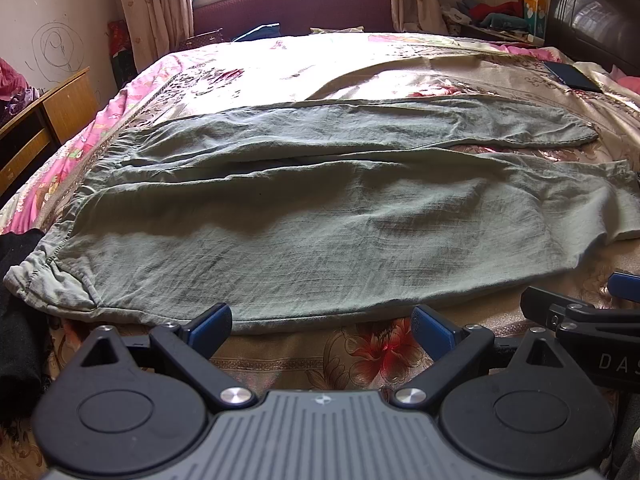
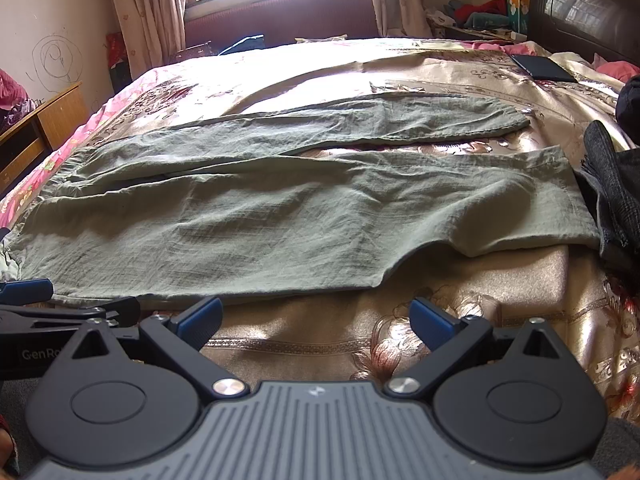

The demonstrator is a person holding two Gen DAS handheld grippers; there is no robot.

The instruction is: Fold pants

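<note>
Grey-green pants lie spread flat across the bed, waistband at the left, two legs running to the right with a gap between them. They also show in the right wrist view. My left gripper is open and empty, just short of the near edge of the pants, toward the waist half. My right gripper is open and empty, over bare bedspread just below the near leg's edge. Each gripper shows at the other view's edge.
The bed has a floral bedspread. Dark clothing lies at the left edge and by the leg cuffs. A dark flat book lies far right. A wooden cabinet stands left, a dark headboard right.
</note>
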